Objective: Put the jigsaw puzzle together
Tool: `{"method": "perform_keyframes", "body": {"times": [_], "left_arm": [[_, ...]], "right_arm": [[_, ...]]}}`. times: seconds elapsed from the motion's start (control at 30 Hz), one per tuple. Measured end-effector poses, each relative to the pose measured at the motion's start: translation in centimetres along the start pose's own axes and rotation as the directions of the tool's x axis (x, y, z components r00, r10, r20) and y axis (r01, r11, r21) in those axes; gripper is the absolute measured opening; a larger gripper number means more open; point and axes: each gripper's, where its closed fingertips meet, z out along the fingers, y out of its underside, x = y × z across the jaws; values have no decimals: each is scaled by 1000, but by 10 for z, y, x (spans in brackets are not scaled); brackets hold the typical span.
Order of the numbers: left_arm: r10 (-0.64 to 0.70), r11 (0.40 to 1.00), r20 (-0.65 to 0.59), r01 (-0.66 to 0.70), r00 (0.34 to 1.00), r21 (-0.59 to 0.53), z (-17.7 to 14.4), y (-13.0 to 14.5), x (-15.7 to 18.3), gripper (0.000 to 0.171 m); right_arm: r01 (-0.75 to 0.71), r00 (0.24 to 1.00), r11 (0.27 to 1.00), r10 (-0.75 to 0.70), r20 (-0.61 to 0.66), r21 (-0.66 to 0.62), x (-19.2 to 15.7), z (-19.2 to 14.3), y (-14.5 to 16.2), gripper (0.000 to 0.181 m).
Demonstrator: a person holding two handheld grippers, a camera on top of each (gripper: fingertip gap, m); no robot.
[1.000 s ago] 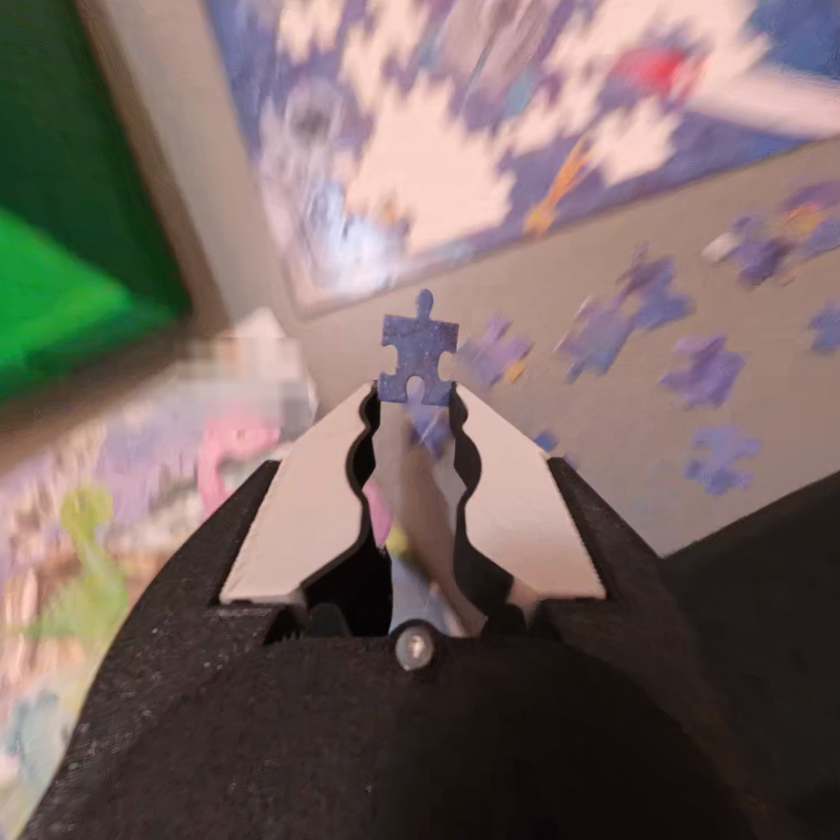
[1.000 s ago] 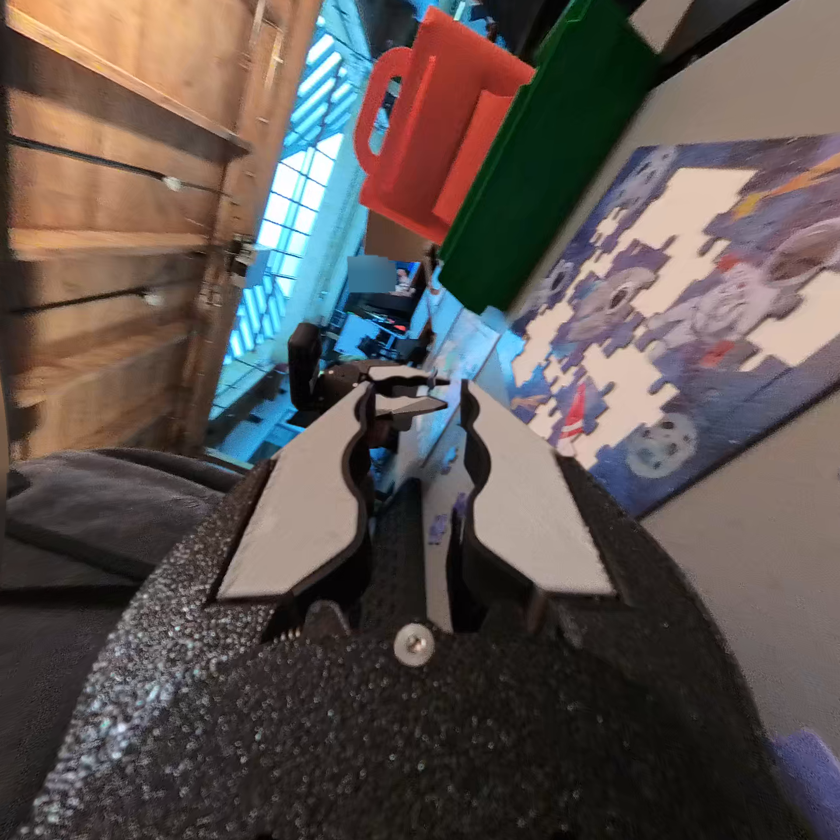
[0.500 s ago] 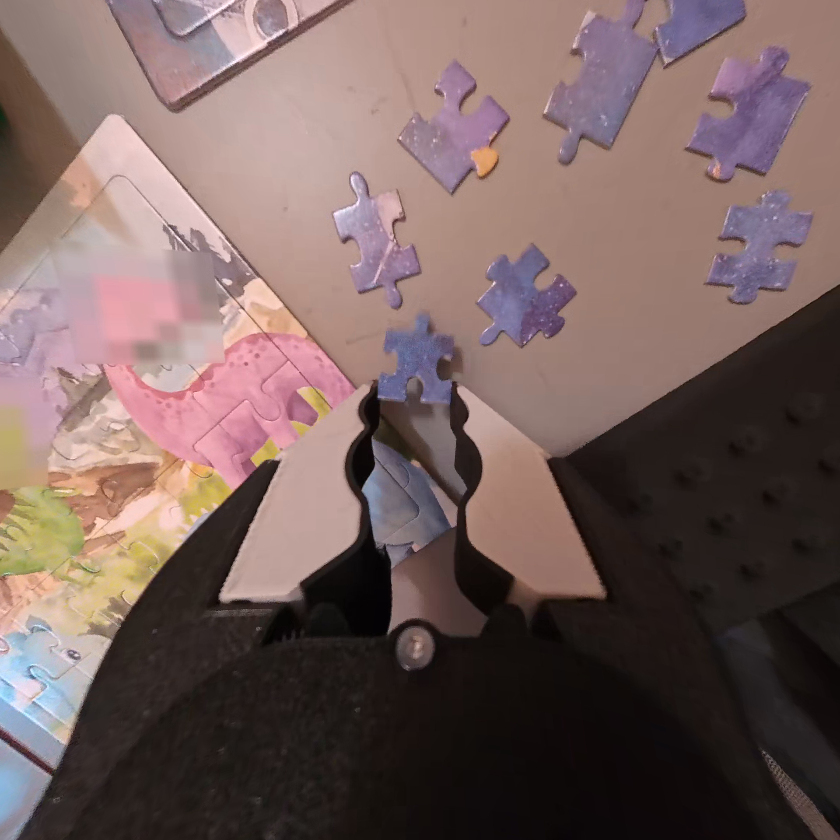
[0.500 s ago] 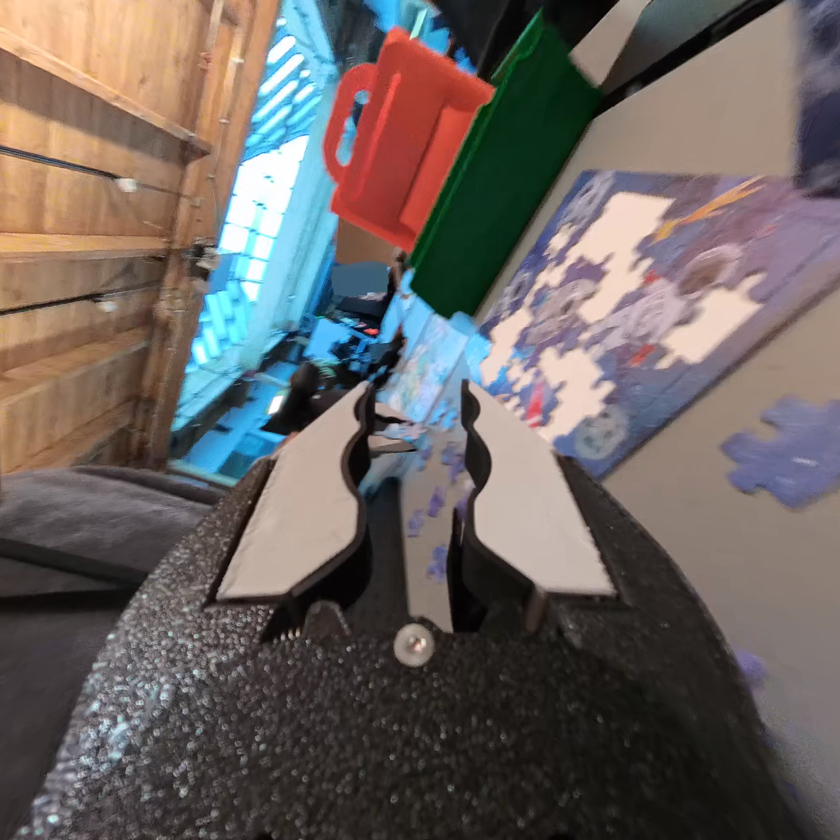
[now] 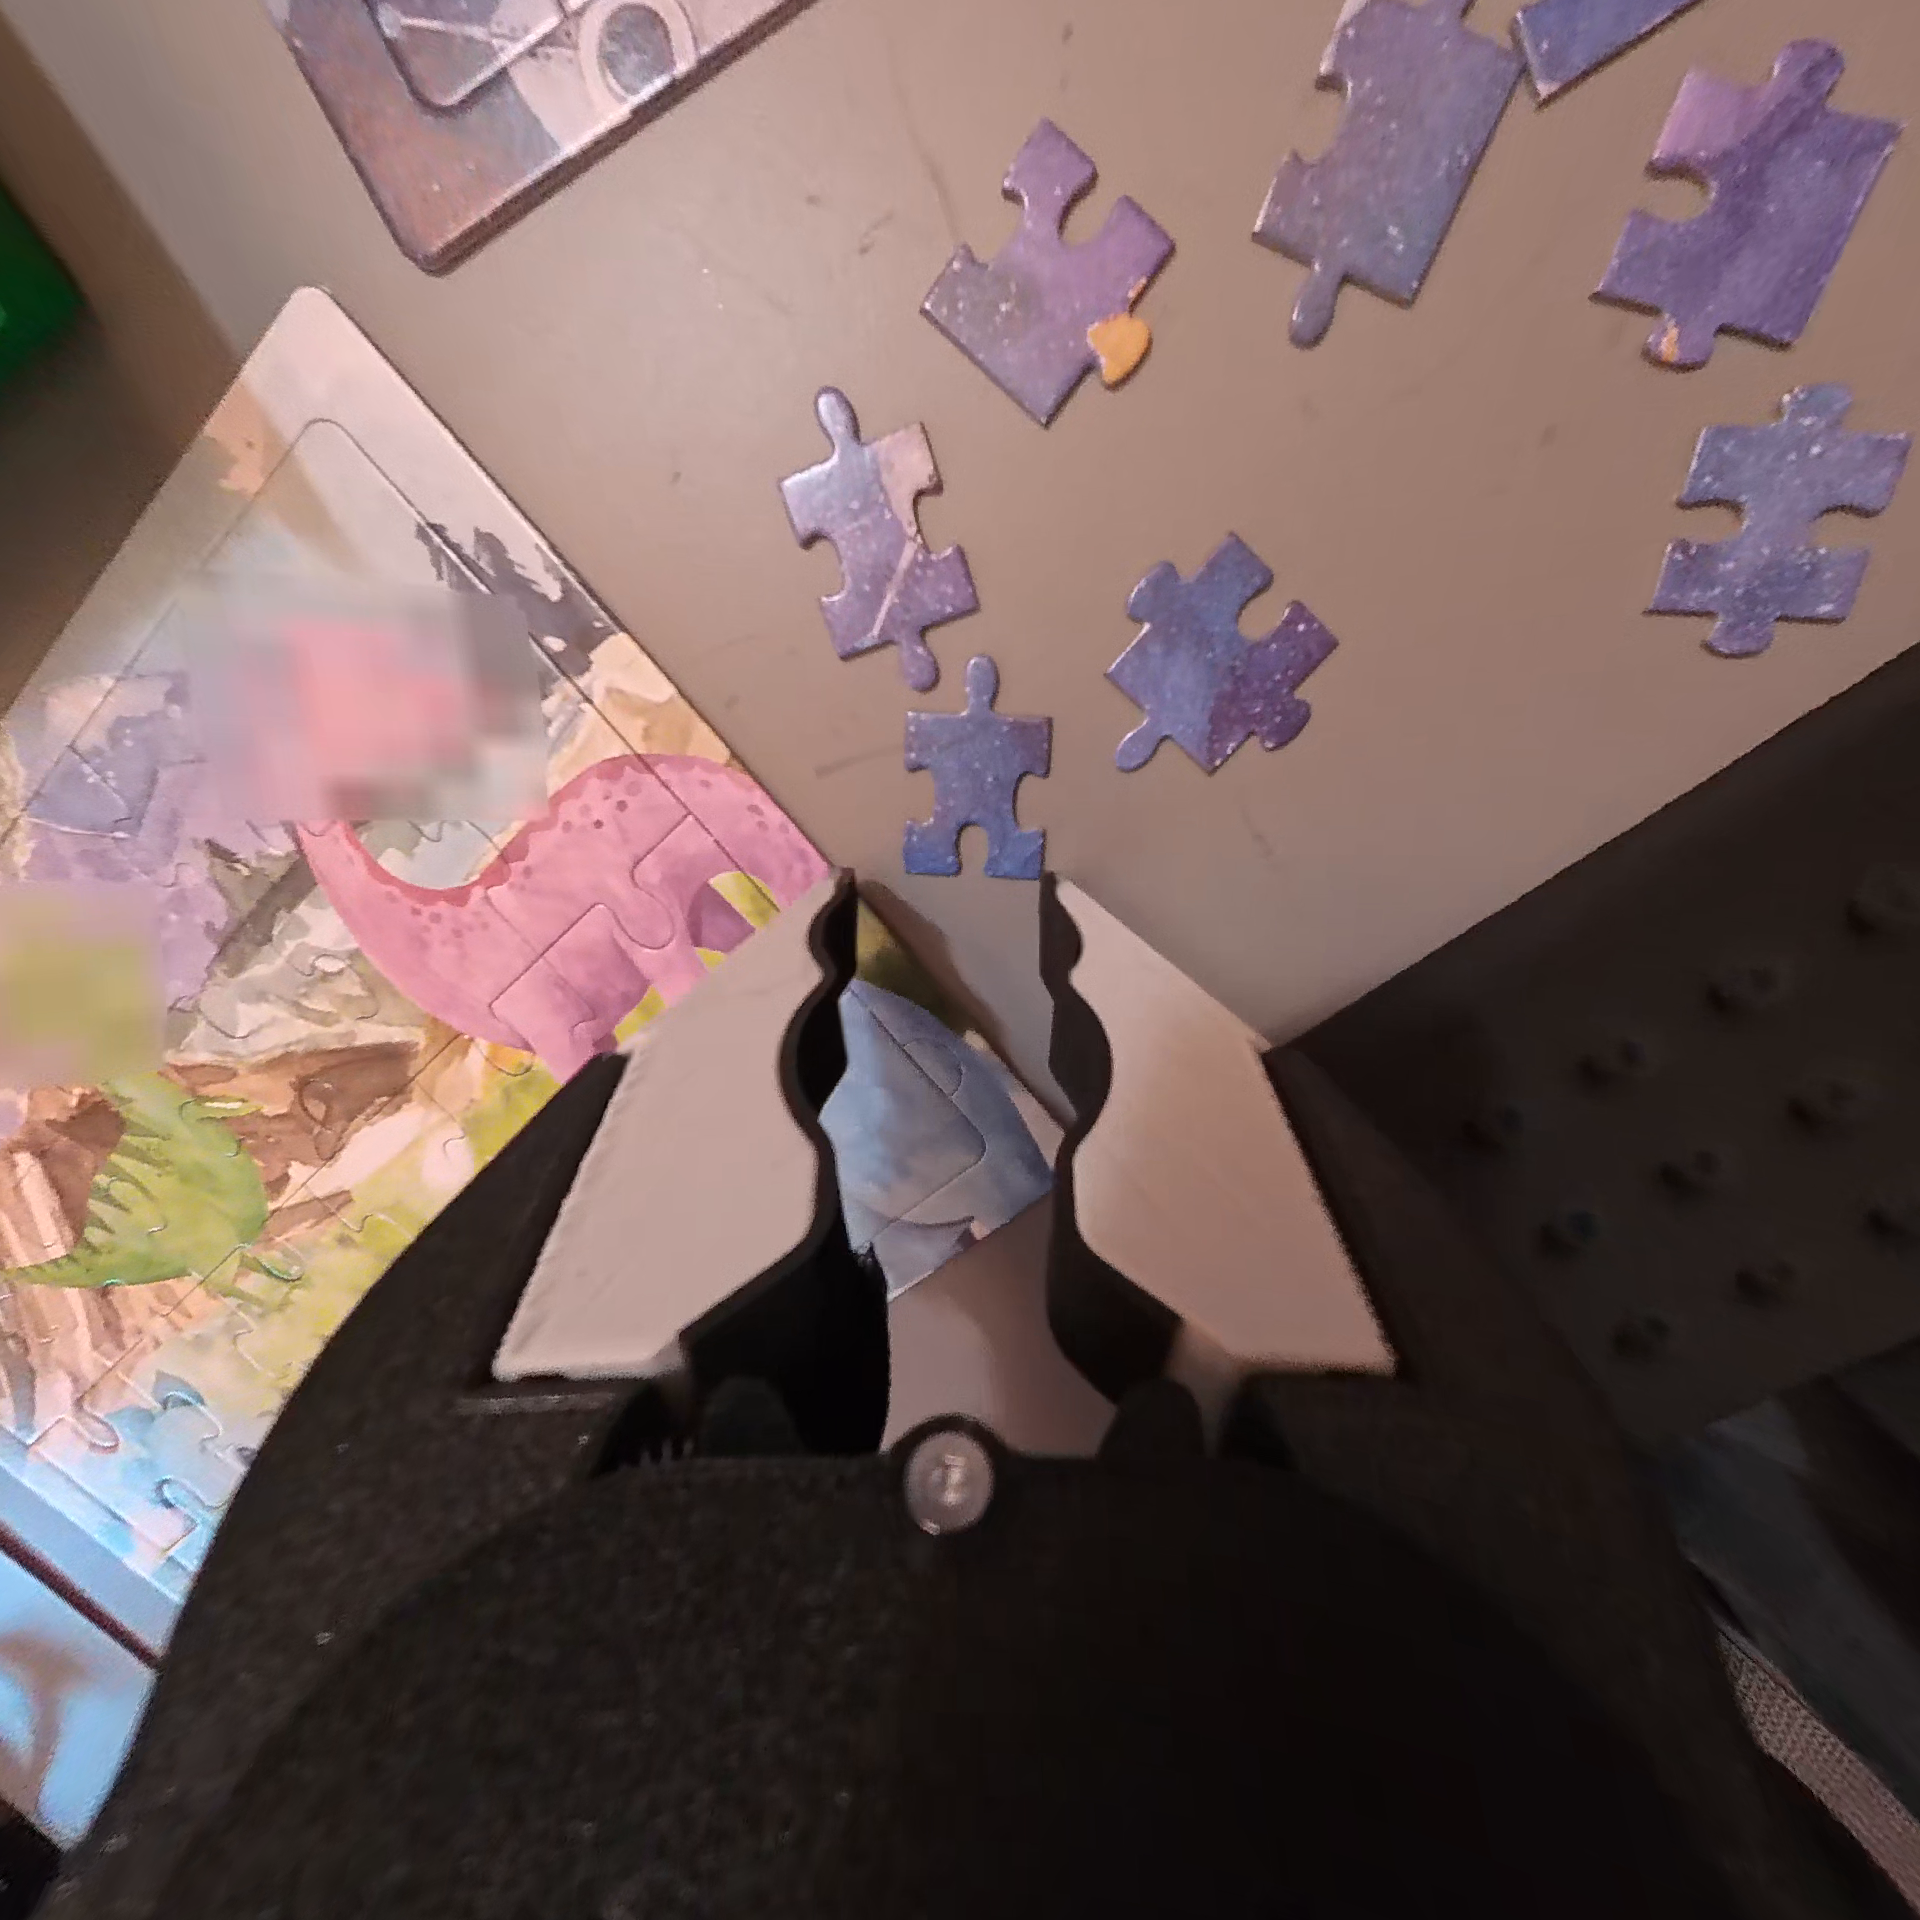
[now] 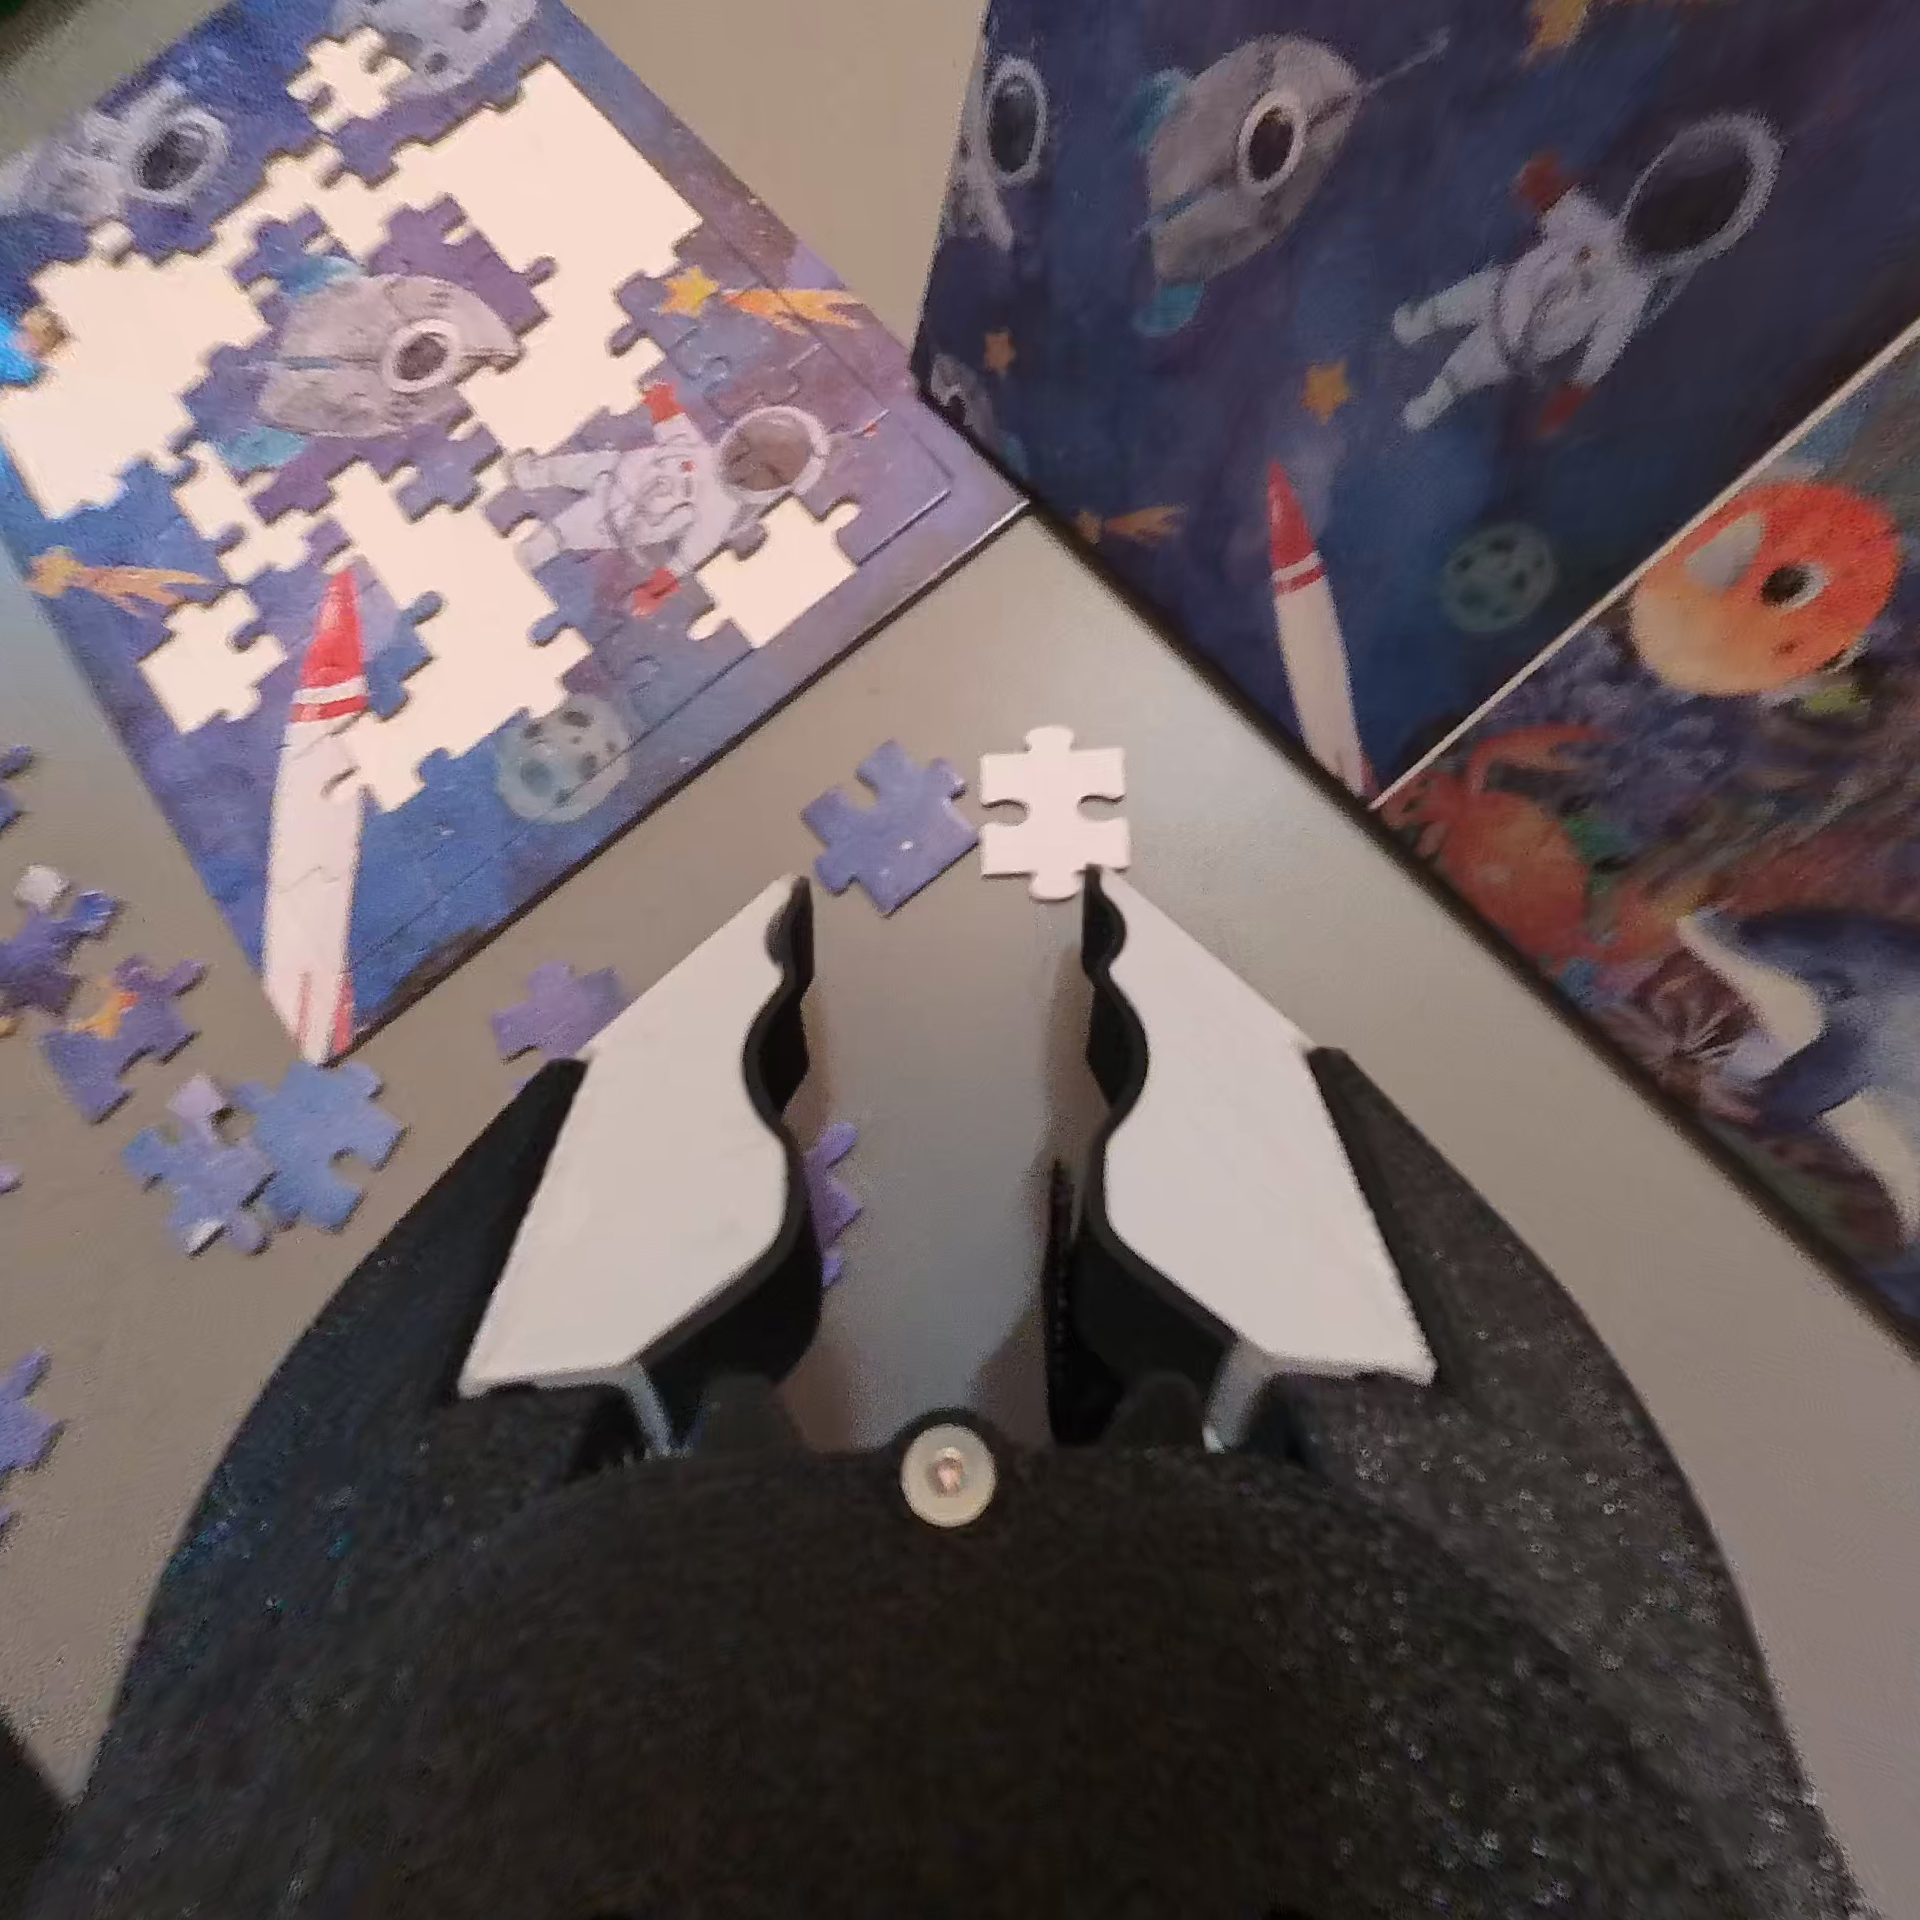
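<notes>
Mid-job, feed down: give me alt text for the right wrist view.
The open right hand-held gripper hovers over a grey table, near a white face-down puzzle piece and a blue piece. Upper left lies the part-finished space puzzle; upper right, a space picture.

Space puzzle [image 6: 436, 416] half-filled – white gaps; loose purple pieces [image 5: 1049, 275] scattered flat beside

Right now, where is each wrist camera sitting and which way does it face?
Left wrist view: on the left gripper, facing down at the grey table, loose purple pieces and a dinosaur puzzle; its two fingers show.
Right wrist view: on the right gripper, facing down at the space puzzle board and picture box; its open fingers show.
Shared: the table and that board's corner.
</notes>
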Motion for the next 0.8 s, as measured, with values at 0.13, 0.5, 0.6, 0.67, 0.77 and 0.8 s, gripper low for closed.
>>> {"method": "perform_keyframes", "body": {"times": [0.13, 0.5, 0.6, 0.67, 0.77, 0.8], "left_arm": [[-6, 998, -7, 6, 1000, 56, -7, -5, 1, 35], [-38, 973, 53, 25, 998, 228, -32, -33, -12, 35], [-34, 965, 66, 15, 997, 262, -38, -42, -13, 35], [-30, 957, 77, 6, 997, 292, -41, -51, -13, 35], [-33, 924, 90, -4, 995, 384, -52, -76, -9, 34], [-40, 901, 89, -3, 995, 434, -58, -88, -7, 34]], "right_arm": [[-1, 1000, 998, 0, -21, -64, 27, 12, 0, 47], [176, 984, 968, -174, 25, -180, 21, 22, 5, 38], [179, 984, 963, -177, 27, -201, 18, 23, 5, 31], [157, 988, 970, -154, 32, -185, 19, 22, 6, 30], [79, 995, 984, -68, 75, -162, 21, 13, 10, 30], [53, 995, 989, -41, 88, -135, 22, 7, 9, 30]]}}
